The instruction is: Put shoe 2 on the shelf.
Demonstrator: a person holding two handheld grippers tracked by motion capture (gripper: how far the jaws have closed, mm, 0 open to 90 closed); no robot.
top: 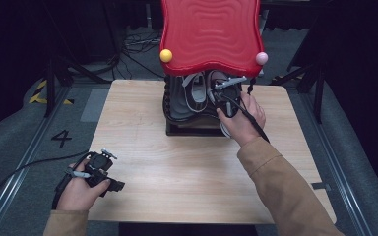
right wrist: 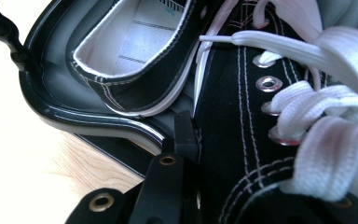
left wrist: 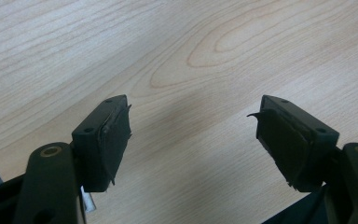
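Right gripper clamped on a black canvas sneaker at the shoe rack; left gripper resting open at the table's near left corner.

In the high view the rack stands at 12 o'clock on the wooden table, under a red wavy top shelf with a yellow ball and a pink ball on its corners. The right hand reaches in from 5 o'clock. In the right gripper view the jaws are closed on the side of the sneaker, just beside its white laces; the far jaw is hidden, so the grip seems to be on the canvas upper. A second sneaker lies on the grey tray at 11 o'clock. In the left gripper view the two pads stand wide apart above bare wood, with nothing between them.
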